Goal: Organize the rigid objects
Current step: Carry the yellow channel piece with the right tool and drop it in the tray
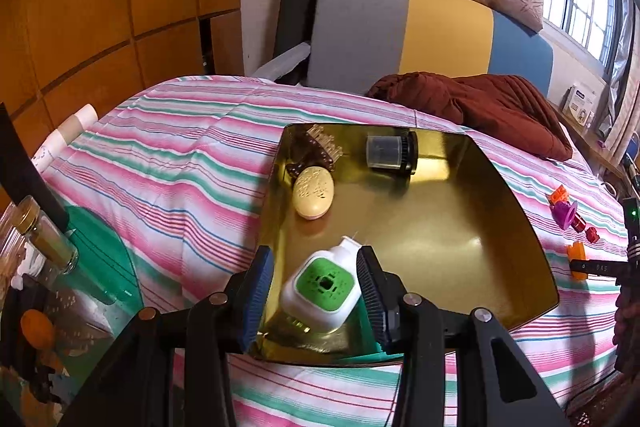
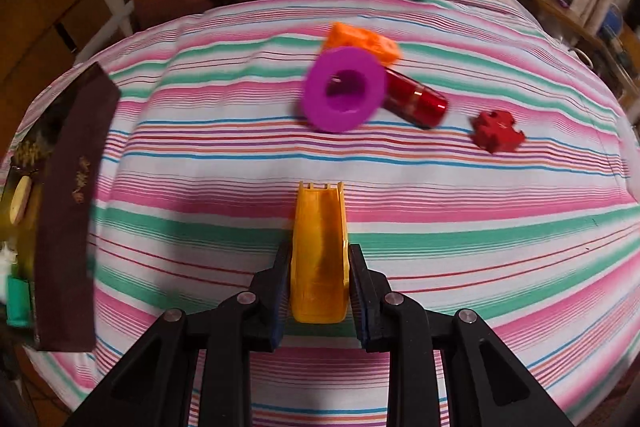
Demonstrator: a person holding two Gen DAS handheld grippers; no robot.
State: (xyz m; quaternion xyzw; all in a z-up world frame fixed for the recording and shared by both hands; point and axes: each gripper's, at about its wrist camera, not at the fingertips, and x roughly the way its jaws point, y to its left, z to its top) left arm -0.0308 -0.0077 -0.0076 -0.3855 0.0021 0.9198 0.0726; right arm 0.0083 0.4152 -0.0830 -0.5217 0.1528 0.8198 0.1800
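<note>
Left wrist view. Left tool (image 1: 316, 297): fingers spread, standing either side of a white bottle with a green square cap (image 1: 320, 291); a gap shows on the left side, the right pad sits close against it, contact not certain. The bottle lies in the near part of a gold tray (image 1: 460, 239). In the tray's far left corner: a cream oval soap box (image 1: 314, 191), touching a brown hair clip (image 1: 316, 149). Near the far edge: a dark jar with a black lid (image 1: 391, 151), on its side. The tray's middle and right half are bare gold surface. The tray rests on a striped bed cover (image 1: 168, 163). To the right on the cover, well apart from the tray: small orange, purple and red toys (image 1: 568, 215). A brown blanket (image 1: 480, 103) lies bunched at the bed's far end. Glass jar with gold lid (image 1: 44, 231) at far left. Small white digits on the right tool's body, too small to read surely.

Right wrist view. Right tool (image 2: 319, 267): pressed against an orange plastic piece (image 2: 319, 251), pinching it above the cover. Beyond it: a purple ring (image 2: 344, 89) touching an orange block (image 2: 362, 41) and a red cylinder (image 2: 416, 101); a red puzzle-shaped piece (image 2: 498, 131) apart to the right. Open striped cover between the held piece and this group. At left, the tray's brown outer wall (image 2: 68, 211) bears gold lettering, unreadable.
</note>
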